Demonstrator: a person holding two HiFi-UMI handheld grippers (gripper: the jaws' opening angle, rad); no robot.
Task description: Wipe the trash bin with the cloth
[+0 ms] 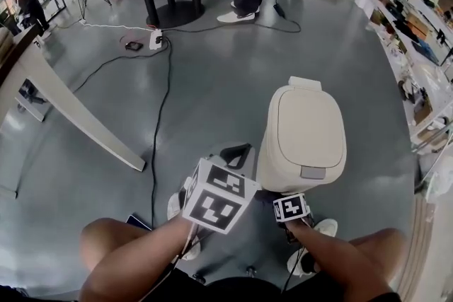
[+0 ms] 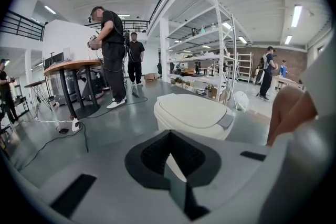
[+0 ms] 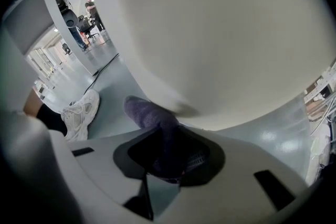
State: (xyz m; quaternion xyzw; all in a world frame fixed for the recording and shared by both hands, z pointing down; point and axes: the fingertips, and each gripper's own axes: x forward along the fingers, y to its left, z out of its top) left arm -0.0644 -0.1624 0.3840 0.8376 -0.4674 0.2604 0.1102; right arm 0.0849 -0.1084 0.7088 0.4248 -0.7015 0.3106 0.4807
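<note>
**Cloth at the bin's near wall, right claw closest**

The bin (image 1: 304,131) stood upright on the floor (image 1: 212,81) with its lid shut, so its long axis ran straight up and any stroke would run up or around its wall. The right claw (image 3: 167,139) was shut on the purple cloth (image 3: 155,118). It sat low at the bin's near side, the wall rising just beyond it. The cloth's free end looked to touch that wall, though blur there kept me from being sure.

The left claw (image 2: 169,136) hung to the bin's near left, apart from it. Its jaws were together on nothing and pointed across the lid. The right one was plainly the nearer.

From above, the right claw's marker cube (image 1: 291,208) hid the cloth and the spot where it met the wall. The bin's base was out of sight too.
</note>
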